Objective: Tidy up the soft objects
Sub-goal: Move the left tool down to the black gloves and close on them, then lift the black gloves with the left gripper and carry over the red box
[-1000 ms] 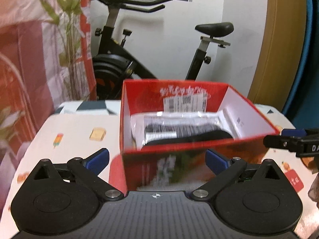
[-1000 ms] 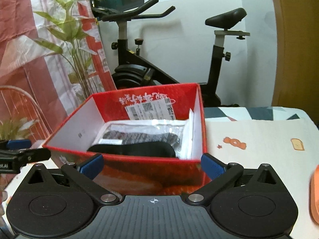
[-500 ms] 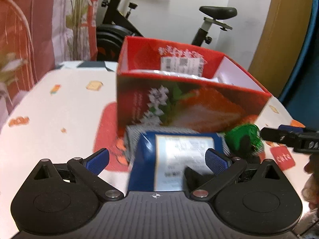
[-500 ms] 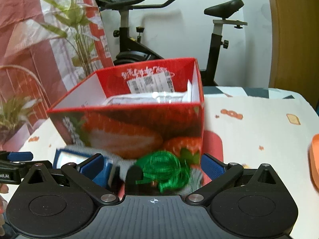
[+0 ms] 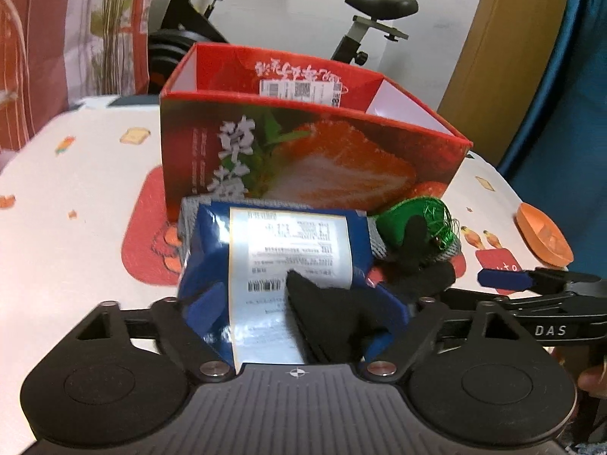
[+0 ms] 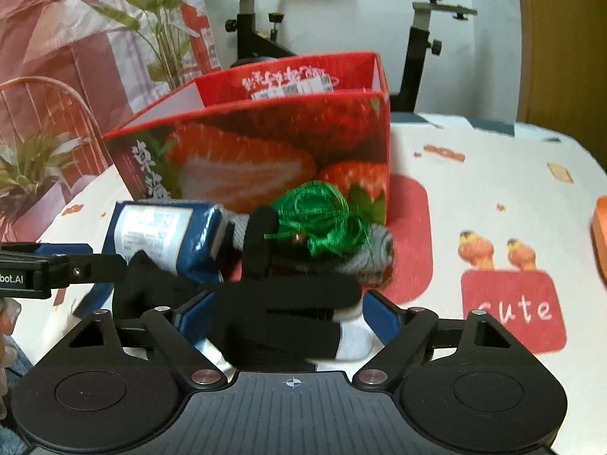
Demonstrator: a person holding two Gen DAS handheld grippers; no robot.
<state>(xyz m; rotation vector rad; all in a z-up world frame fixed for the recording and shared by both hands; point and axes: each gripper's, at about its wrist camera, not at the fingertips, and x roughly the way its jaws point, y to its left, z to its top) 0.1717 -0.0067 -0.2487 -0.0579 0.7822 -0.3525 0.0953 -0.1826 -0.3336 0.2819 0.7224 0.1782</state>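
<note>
Orange dish [image 5: 543,235] clear only from left wrist

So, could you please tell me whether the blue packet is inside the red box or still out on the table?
Out. The blue packet lies on the table in front of the red box.

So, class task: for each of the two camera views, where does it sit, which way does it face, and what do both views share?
Left wrist: on the left gripper, facing the blue packet between its closing jaws; the right gripper enters at right.
Right wrist: on the right gripper, jaws closing around black fabric; the left gripper enters at left.
Shared: red strawberry box, green mesh.
</note>
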